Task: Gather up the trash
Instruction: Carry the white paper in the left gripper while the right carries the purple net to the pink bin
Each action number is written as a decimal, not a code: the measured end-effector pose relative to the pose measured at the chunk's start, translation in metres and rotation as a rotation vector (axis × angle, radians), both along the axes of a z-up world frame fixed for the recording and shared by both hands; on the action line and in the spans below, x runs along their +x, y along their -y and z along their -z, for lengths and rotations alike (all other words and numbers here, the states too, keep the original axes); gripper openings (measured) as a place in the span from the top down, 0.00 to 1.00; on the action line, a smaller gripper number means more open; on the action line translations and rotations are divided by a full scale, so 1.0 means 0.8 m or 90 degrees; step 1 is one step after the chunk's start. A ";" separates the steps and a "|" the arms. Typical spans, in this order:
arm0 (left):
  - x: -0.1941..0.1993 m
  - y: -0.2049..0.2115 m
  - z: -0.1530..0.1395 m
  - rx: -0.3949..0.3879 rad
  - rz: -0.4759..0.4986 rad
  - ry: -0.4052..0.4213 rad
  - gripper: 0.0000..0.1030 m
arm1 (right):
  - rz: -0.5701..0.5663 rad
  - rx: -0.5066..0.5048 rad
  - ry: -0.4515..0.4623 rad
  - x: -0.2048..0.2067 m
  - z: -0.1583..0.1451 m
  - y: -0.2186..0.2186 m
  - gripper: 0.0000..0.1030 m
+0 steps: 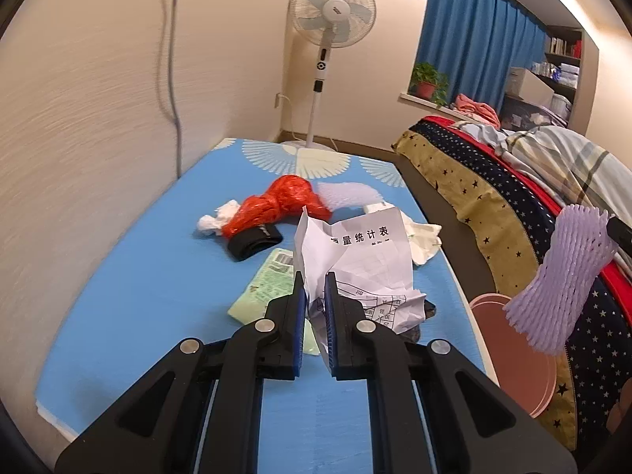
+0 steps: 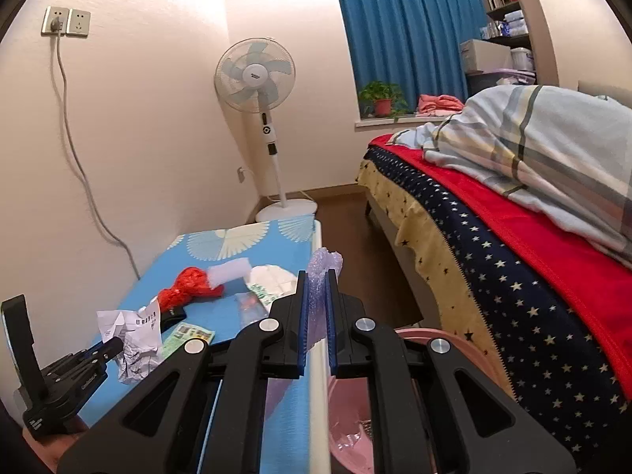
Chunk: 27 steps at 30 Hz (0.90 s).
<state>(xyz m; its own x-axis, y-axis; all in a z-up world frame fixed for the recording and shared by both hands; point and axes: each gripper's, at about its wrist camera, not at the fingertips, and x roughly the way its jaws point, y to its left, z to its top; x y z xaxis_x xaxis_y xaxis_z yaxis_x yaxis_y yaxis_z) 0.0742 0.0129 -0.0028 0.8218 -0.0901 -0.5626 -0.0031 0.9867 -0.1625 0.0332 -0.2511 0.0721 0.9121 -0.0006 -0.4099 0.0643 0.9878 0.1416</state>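
My left gripper (image 1: 315, 282) is shut on a crumpled white printed paper (image 1: 355, 260), held just above the blue table (image 1: 138, 296); it also shows in the right wrist view (image 2: 134, 339). My right gripper (image 2: 317, 280) is shut on a purple foam fruit net (image 2: 322, 272), seen hanging in the left wrist view (image 1: 553, 280), over a pink bin (image 2: 351, 426) beside the table's right edge. On the table lie a red plastic bag (image 1: 280, 205), a white tissue (image 1: 215, 221), a black band (image 1: 252, 243), a green wrapper (image 1: 264, 288) and white foam (image 1: 347, 193).
A bed (image 2: 493, 256) with a star-patterned cover and a striped quilt stands to the right across a narrow floor strip. A standing fan (image 2: 256, 79) is in the far corner. A cable (image 2: 79, 166) hangs down the left wall. A potted plant (image 2: 381, 98) sits on the windowsill.
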 end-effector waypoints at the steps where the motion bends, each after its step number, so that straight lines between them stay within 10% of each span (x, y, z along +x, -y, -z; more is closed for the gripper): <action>1: 0.001 0.003 0.000 0.000 0.003 0.000 0.91 | 0.003 -0.003 0.000 -0.001 0.000 0.001 0.92; 27: 0.030 0.097 0.012 -0.019 0.103 -0.006 0.91 | 0.092 -0.020 -0.015 0.005 0.011 0.044 0.92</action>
<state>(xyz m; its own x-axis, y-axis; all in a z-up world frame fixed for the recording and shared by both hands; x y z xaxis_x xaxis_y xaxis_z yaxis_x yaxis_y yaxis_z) 0.0982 -0.0644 -0.0123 0.7894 -0.2382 -0.5657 0.1543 0.9690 -0.1928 0.0368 -0.2863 0.0635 0.8916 -0.1441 -0.4293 0.2087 0.9721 0.1072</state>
